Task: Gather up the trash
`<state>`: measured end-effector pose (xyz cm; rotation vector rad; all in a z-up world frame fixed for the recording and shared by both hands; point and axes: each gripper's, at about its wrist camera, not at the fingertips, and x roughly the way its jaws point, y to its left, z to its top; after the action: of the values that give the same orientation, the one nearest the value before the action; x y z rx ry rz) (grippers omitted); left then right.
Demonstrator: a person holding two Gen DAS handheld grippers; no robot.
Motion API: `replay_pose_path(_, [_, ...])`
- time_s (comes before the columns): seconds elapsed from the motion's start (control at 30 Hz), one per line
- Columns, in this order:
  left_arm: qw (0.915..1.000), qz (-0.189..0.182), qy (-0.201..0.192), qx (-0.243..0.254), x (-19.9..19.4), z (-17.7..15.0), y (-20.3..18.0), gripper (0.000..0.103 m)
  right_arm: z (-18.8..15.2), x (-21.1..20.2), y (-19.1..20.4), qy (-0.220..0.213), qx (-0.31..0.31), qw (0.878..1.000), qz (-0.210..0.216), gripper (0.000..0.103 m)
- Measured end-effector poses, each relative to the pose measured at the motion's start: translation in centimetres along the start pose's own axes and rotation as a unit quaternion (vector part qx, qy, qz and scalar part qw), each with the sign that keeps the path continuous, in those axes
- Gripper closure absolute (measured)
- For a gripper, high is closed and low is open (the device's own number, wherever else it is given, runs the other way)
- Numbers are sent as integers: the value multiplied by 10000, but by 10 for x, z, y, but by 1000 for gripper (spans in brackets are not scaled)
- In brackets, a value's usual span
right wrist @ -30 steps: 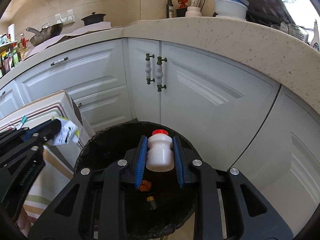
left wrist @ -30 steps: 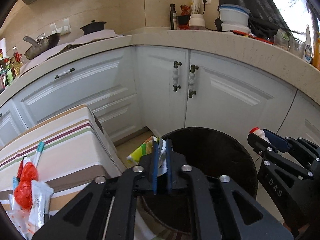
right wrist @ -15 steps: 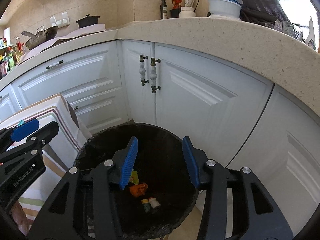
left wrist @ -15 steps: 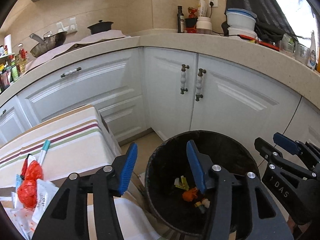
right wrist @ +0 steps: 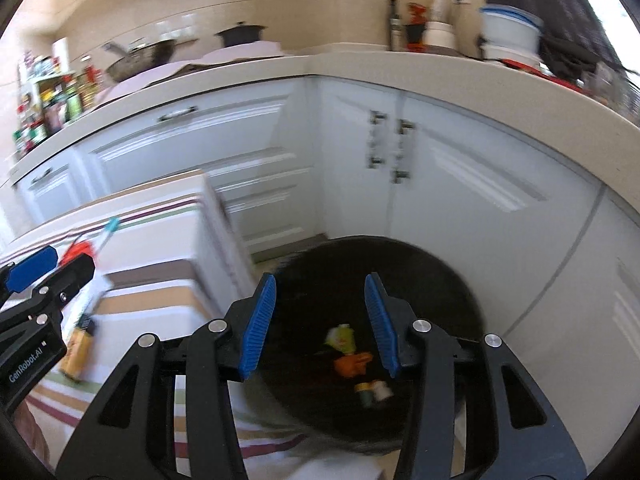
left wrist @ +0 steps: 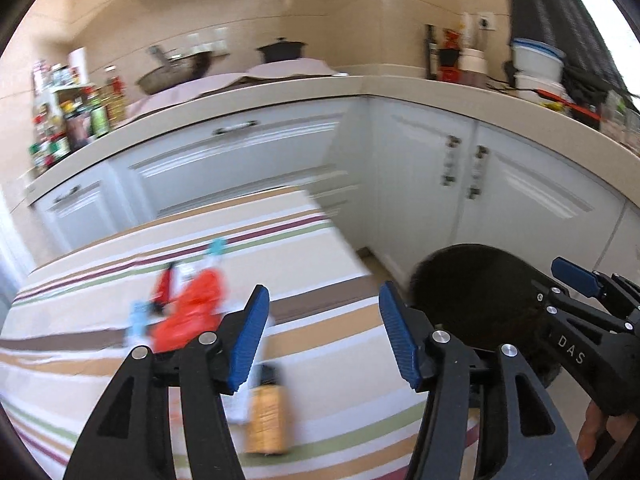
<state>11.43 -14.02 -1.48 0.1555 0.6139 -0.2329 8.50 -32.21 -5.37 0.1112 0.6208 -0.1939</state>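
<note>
A: How far along are you? Your right gripper [right wrist: 320, 320] is parted and empty over the black bin [right wrist: 460, 280], at the lower centre of its view.

B: Some scraps already lie in the bin's bottom [right wrist: 352, 360] (a yellow wrapper, something orange, a small bottle, as far as the blur allows). That part looks done.

A: And what's left?

B: Your left gripper [left wrist: 320, 340], jaws opening with nothing between them, faces the striped tablecloth [left wrist: 340, 340]. A red wrapper [left wrist: 188, 312] sits left of centre there, an orange packet [left wrist: 266, 416] lower down, both uncollected.
</note>
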Motion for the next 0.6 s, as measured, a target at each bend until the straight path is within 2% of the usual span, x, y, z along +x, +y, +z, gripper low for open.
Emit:
replay_pose_path(0.27, [9964,700,69,-480,-25,-27,73,45,-11,-12,77,71,-510,9968,610,58])
replay_pose_path(0.6, [9864,1320,196,-963,-44,-59,142,45,-28,-18,145,284,-1054,9888,1016,58])
